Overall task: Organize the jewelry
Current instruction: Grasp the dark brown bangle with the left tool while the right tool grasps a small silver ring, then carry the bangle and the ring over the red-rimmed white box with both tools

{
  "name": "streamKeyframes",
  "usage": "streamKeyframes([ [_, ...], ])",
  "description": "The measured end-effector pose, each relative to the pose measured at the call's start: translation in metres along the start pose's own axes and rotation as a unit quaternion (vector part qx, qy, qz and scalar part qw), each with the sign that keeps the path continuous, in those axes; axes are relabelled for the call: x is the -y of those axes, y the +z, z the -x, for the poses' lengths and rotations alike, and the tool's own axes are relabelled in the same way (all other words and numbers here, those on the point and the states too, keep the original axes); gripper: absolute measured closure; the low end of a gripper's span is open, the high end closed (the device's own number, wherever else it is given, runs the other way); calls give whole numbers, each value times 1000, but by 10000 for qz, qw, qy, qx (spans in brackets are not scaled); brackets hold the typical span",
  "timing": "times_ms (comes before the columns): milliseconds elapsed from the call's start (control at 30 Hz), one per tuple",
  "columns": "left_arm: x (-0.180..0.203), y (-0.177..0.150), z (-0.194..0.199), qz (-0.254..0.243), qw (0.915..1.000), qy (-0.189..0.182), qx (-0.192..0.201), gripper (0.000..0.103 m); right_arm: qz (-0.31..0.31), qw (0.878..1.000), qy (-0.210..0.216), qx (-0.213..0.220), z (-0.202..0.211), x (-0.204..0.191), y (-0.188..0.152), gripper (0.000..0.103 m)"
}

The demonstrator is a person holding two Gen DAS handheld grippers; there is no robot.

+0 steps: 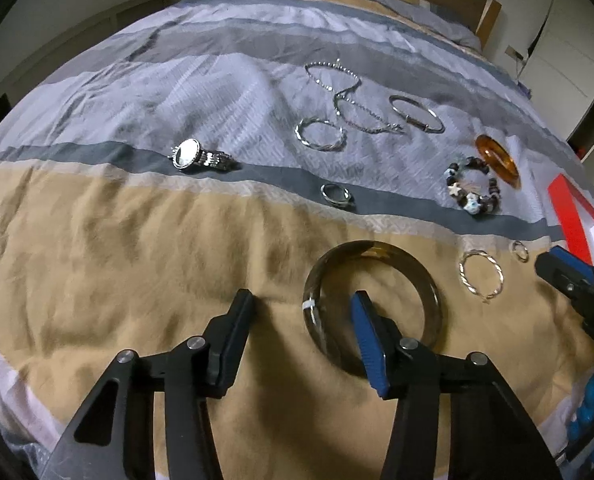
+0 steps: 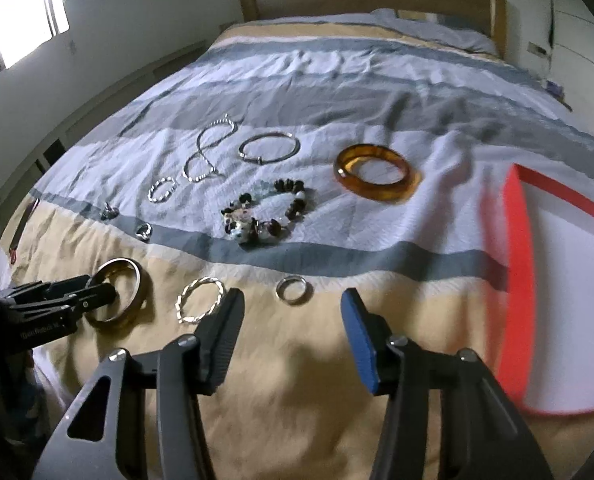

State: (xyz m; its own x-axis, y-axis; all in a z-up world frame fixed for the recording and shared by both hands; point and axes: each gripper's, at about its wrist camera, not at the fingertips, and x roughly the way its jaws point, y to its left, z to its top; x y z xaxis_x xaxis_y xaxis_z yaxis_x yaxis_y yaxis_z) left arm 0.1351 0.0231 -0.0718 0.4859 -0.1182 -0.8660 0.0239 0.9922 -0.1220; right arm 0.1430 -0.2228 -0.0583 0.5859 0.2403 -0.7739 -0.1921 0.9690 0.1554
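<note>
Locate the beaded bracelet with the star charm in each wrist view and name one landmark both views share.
Left wrist view: the beaded bracelet lies right of centre on the pale stripe, just below-left of the amber bangle.
Right wrist view: the beaded bracelet lies near the centre, above the dark grey stripe, left of the amber bangle.
Shared landmark: the red-rimmed tray at the right edge.

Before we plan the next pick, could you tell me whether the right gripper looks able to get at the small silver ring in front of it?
Probably yes: the right gripper is open, and the small silver ring lies alone on the bedspread just beyond its fingertips, nothing between.
</note>
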Motion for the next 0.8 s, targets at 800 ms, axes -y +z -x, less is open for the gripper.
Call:
streamKeyframes([
  [800, 27, 5, 26, -505, 9977, 324, 312, 94, -63, 9992, 234, 314, 46, 15, -7, 84],
])
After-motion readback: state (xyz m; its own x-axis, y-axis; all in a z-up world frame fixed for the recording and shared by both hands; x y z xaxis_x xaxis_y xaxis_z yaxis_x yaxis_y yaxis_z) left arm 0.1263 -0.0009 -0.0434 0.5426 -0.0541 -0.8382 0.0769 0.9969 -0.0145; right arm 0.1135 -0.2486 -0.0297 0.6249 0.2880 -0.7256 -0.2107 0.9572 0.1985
